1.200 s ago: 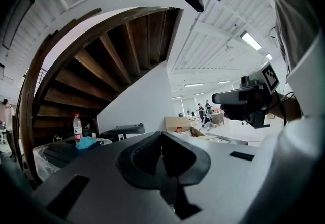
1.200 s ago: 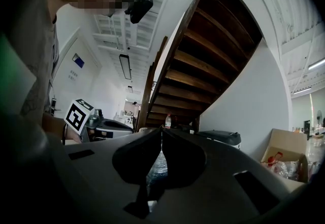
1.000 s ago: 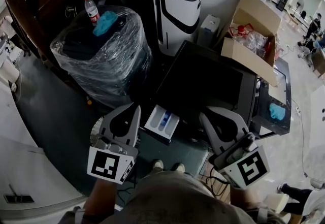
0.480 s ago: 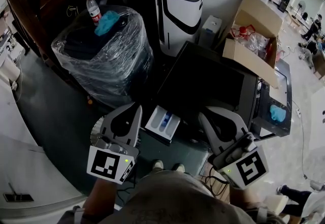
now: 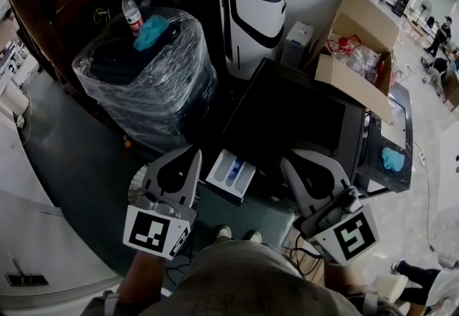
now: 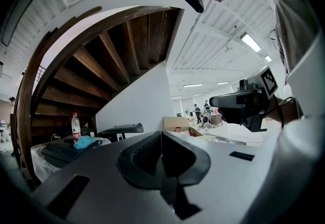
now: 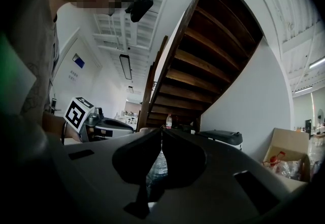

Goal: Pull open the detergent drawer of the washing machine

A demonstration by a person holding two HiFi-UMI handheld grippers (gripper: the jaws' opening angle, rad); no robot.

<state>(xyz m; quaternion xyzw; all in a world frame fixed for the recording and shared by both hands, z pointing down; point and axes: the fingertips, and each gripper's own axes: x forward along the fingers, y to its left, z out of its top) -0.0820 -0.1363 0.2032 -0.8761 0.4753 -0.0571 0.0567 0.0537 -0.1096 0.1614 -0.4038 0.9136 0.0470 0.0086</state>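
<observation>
Detergent drawer stands pulled out of the washing machine, a white tray with a blue compartment open to the head view. It lies between your two sets of fingertips, just beside the left ones and a little farther from the right ones, and neither touches it.

Your left gripper has its fingers pressed together with nothing between them, as its own view shows. Your right gripper is likewise closed at the tips and carries nothing.

Beyond your left fingers stands a plastic-wrapped bundle with a water bottle upright on top and a blue cloth just beside the bottle. Ahead, between the two grippers and past the washer, a black-and-white appliance stands against the white wall. Beyond your right fingers an open cardboard box rests at the washer's far corner.

A curved wooden staircase rises over the bundle. The floor under your left gripper is dark; to the right of your right fingers it turns pale. Your shoes show below the drawer.
</observation>
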